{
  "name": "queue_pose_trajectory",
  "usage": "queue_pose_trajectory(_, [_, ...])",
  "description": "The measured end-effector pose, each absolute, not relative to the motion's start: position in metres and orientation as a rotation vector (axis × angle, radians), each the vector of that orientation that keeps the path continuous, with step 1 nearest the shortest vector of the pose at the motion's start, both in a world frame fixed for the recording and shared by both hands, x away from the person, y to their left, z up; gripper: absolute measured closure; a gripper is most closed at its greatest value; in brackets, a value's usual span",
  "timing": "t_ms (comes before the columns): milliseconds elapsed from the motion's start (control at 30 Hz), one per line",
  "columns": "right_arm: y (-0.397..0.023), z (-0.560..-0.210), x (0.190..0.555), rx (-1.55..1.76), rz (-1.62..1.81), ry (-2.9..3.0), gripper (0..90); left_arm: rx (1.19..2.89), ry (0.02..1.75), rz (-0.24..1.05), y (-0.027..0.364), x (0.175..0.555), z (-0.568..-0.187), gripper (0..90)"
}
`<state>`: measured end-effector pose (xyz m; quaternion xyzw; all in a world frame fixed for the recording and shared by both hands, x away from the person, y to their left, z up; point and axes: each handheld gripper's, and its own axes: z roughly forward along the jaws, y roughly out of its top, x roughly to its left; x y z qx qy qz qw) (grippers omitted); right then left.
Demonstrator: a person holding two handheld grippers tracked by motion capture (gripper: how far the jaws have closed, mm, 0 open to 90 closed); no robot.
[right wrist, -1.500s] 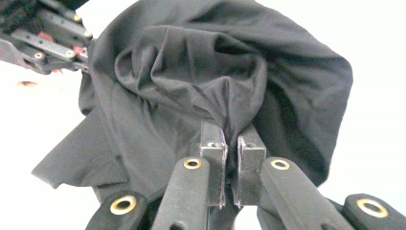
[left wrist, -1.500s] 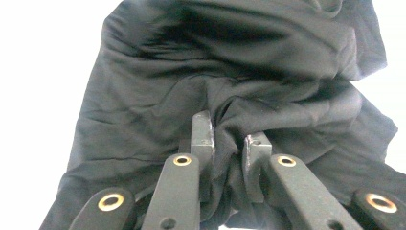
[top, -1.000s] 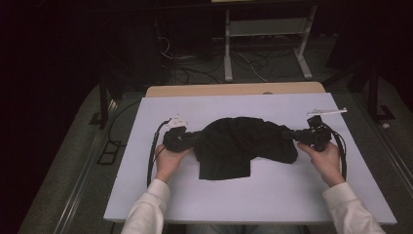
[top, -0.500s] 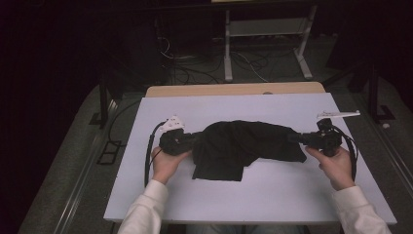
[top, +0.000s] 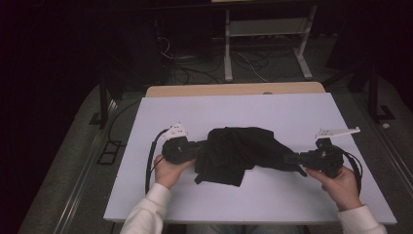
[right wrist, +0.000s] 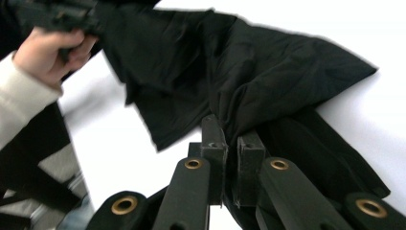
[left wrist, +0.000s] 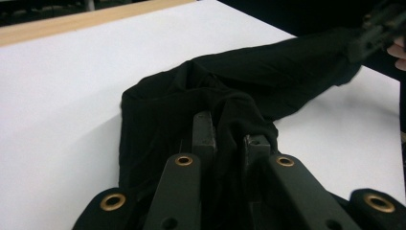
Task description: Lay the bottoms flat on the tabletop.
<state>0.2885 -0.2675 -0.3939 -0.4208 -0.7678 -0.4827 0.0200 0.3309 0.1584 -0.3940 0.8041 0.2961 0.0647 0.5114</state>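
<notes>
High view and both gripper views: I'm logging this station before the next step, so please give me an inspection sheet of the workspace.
Surface: white rectangular tabletop, bare around the work; wooden edge at its far side.
Job's things: black crumpled fabric garment, stretched between both grippers, partly lying on the top.
Clutter: nothing seen.
Grippers: left gripper and right gripper, jaws of each shut on the garment's opposite ends.
Cables: black cable loops from the left gripper; another behind the right.
Surroundings: dark room, metal stand, loose floor cables.
</notes>
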Motion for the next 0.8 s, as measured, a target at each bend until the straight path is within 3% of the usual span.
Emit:
queue_pose_trajectory(533, [-0.251,-0.427,0.258,-1.226,-1.218,-2.440,84.1,1.979,0.650,0.051,0.140,0.304,-0.401,79.6])
queue_pose_trajectory(667, [-0.253,-0.433,0.251,-1.224,-1.193,-2.432,83.0,2.020,0.633,-0.035,0.132,0.297,-0.412,79.5])
queue_pose_trajectory(700, [-0.254,-0.434,0.249,-1.230,-1.180,-2.429,80.7,2.040,0.623,-0.046,0.129,0.296,-0.414,79.5])
queue_pose_trajectory(767, [-0.258,-0.434,0.247,-1.258,-1.182,-2.426,67.3,2.072,0.598,-0.065,0.124,0.293,-0.416,79.5])
queue_pose_trajectory(800, [-0.258,-0.434,0.247,-1.258,-1.182,-2.426,67.3,2.072,0.598,-0.065,0.124,0.293,-0.416,79.5])
